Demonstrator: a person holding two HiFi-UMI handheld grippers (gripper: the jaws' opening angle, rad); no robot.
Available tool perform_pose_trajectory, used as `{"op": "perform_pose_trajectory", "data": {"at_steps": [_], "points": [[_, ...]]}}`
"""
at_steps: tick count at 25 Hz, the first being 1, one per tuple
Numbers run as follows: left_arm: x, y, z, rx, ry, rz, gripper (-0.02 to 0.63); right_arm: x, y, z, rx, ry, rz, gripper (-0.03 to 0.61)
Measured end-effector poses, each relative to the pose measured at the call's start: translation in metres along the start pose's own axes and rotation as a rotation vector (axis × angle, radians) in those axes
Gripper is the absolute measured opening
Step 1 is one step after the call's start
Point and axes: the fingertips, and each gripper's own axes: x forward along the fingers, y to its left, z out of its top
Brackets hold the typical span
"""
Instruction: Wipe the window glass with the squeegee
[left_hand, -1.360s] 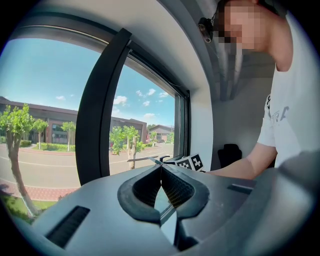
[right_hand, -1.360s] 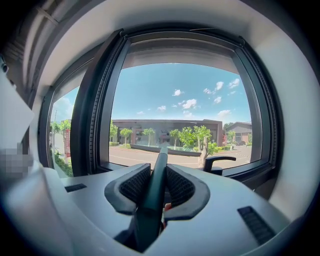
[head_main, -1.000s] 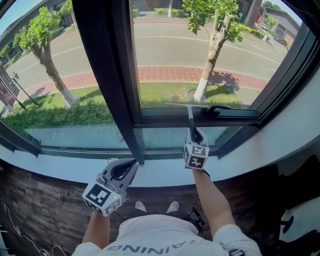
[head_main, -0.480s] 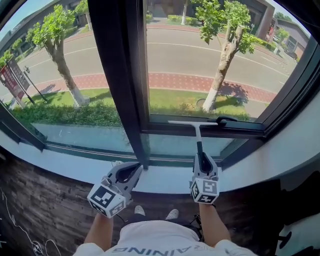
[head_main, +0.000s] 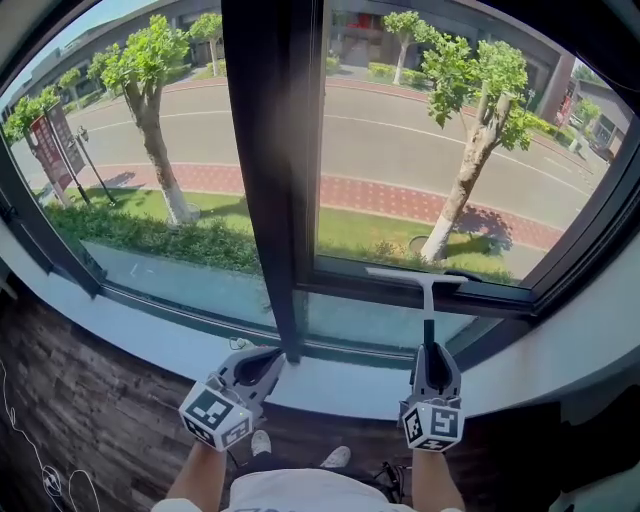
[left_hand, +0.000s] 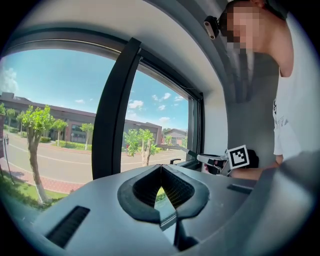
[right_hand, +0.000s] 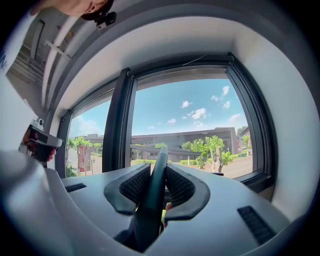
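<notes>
Street and trees beyond window glass | head view: squeegee blade low on right pane, right gripper below it, left gripper over sill | left gripper view: jaws together, empty | right gripper view: jaws clamped on squeegee handle

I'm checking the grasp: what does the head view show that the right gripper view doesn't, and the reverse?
Head view only: the white window sill, the dark wooden floor, and the square-marker cube on the right gripper. Right gripper view only: its ribbed black fingers clamped on the handle, plus white clouds. Both: the black-handled squeegee pointing at the right window pane, and the dark vertical window post.
</notes>
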Motion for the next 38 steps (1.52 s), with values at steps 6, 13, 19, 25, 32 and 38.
{"op": "perform_pose_trajectory", "data": {"at_steps": [6, 13, 19, 25, 32, 38], "points": [[-0.035, 0.034, 0.008, 0.036, -0.028, -0.026, 0.017, 0.014, 0.041, 0.053, 0.008, -0.090, -0.043, 0.100], [-0.099, 0.098, 0.014, 0.074, -0.014, -0.111, 0.018, 0.067, 0.098, 0.197, -0.013, -0.338, -0.141, 0.100], [-0.119, 0.112, 0.016, 0.082, -0.030, -0.172, 0.018, 0.120, 0.119, 0.344, -0.090, -0.490, -0.194, 0.100], [-0.126, 0.114, 0.018, 0.076, -0.039, -0.199, 0.017, 0.151, 0.123, 0.399, -0.124, -0.466, -0.260, 0.100], [-0.122, 0.109, 0.021, 0.078, -0.053, -0.185, 0.018, 0.171, 0.128, 0.411, -0.176, -0.466, -0.242, 0.100], [-0.123, 0.107, 0.029, 0.073, -0.068, -0.158, 0.018, 0.183, 0.124, 0.408, -0.188, -0.453, -0.229, 0.100]]}}
